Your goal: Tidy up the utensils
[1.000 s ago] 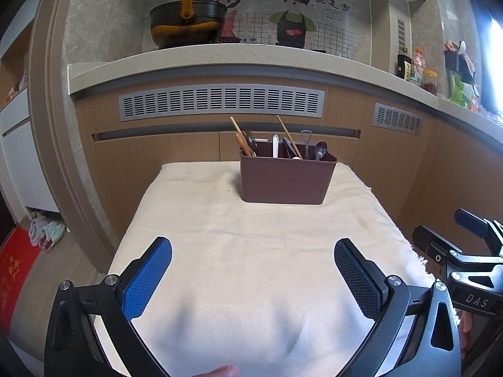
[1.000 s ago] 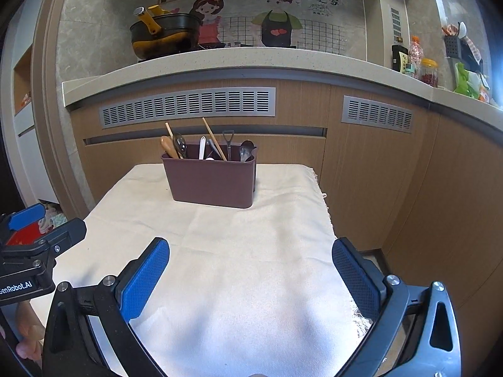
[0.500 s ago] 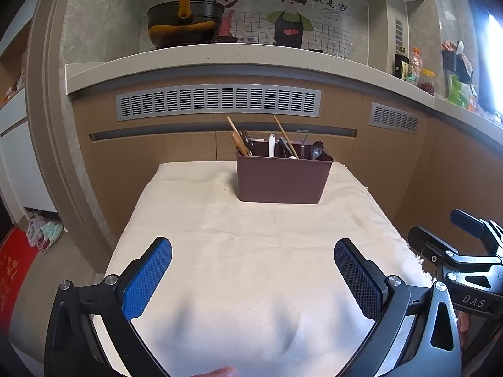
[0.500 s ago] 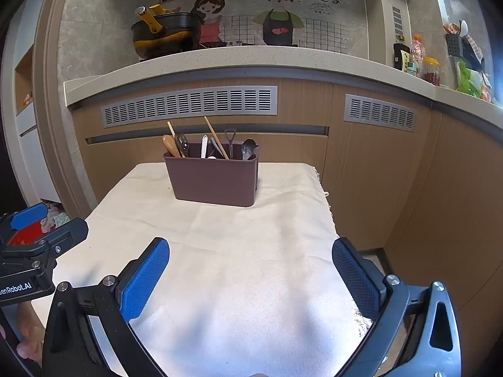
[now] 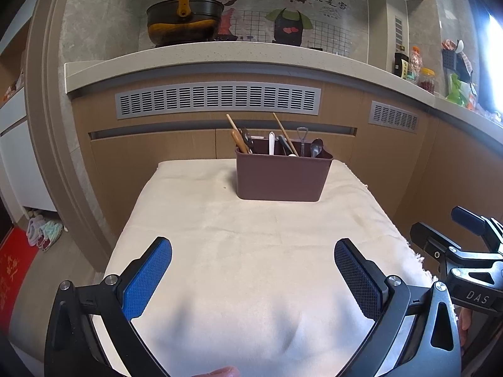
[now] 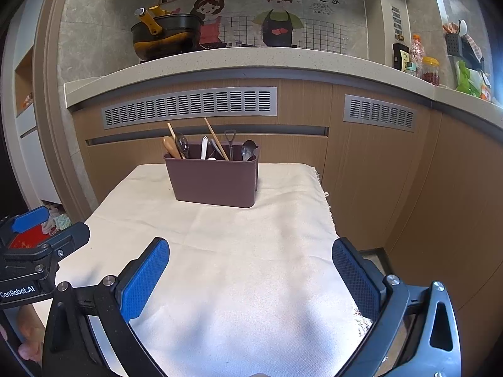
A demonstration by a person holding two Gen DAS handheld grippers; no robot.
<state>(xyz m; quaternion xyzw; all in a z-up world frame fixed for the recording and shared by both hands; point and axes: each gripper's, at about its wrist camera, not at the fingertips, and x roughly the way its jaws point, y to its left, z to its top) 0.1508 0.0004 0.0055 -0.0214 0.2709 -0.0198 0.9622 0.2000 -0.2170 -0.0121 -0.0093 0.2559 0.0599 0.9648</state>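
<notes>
Both tongs, left tongs (image 5: 251, 270) and right tongs (image 6: 250, 267), wide open and empty near the caddy (image 5: 283, 176); utensils (image 5: 273, 144) look light, stiff, slick, so pinch exposed handle tips.

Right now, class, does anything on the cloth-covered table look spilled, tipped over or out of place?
Nothing stands out. The brown holder stands upright on the cloth, with the utensils all inside it, leaning at different angles. Nothing lies loose on the cloth. Both the left gripper and the right gripper are open and empty.
</notes>
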